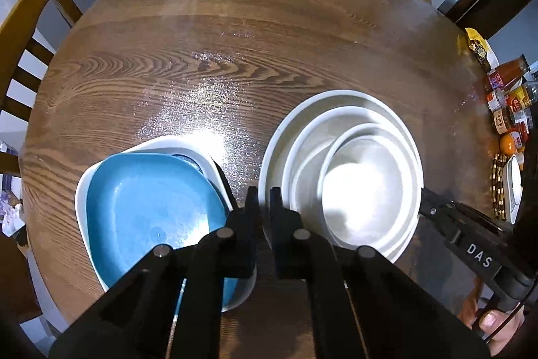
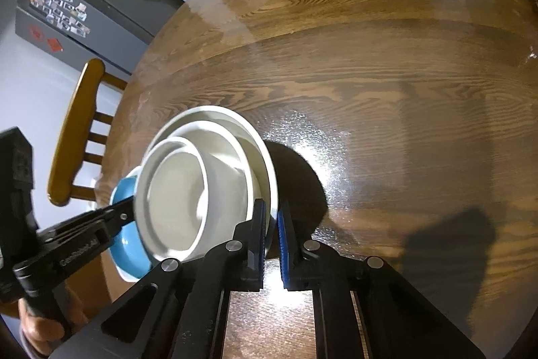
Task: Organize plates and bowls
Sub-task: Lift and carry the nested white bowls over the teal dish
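Observation:
Three white bowls sit nested: a large outer bowl (image 1: 285, 130), a middle one (image 1: 302, 164) and a small one (image 1: 356, 197). My left gripper (image 1: 264, 201) is shut on the large bowl's left rim. My right gripper (image 2: 272, 216) is shut on the opposite rim of the large bowl (image 2: 265, 157), which runs between its blue pads. Each gripper shows in the other's view: the right gripper (image 1: 425, 195) at the stack's right edge, the left gripper (image 2: 129, 207) at its left. A blue plate (image 1: 151, 197) lies in a white plate (image 1: 80, 190) just left of the stack.
All of this is on a round wooden table (image 1: 235, 39), with wooden chairs (image 1: 30, 22) around it. Sauce jars and bottles (image 1: 507, 103), an orange (image 1: 507, 144) and a white object (image 1: 512, 190) crowd its right edge. A hand (image 1: 494, 322) holds the right gripper's handle.

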Tool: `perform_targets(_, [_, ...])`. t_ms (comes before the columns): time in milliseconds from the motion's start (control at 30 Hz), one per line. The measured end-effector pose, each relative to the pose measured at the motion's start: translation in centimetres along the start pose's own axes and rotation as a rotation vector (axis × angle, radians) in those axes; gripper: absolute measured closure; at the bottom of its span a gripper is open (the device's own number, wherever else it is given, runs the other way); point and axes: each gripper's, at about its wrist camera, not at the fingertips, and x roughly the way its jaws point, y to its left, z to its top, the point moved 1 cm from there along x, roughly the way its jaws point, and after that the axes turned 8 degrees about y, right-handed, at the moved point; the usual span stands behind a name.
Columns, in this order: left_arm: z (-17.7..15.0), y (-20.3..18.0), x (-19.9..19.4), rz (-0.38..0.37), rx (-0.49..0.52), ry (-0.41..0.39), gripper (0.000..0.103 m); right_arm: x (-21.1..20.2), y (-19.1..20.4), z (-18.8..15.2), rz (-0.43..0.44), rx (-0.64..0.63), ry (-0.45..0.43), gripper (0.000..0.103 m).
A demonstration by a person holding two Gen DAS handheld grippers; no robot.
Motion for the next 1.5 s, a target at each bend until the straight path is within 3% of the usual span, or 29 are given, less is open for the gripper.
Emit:
perform_targets(267, [-0.9, -0.3, -0.3, 0.014, -0.003, -0.016, 0.102, -0.6, 0.1, -0.5, 0.002, -0.002, -0.013, 0.092])
perform_targets(900, [-2.6, -0.9, -4.2, 0.037, 0.057, -0.164, 0.101, -5.1, 1.7, -2.7, -0.023, -0.053, -0.124, 0.092])
perform_targets(1500, [-4.3, 3.9, -6.9, 0.073, -0.022, -0.239, 0.101, -4.4, 8.1, -3.0, -0.017, -0.156, -0.119, 0.092])
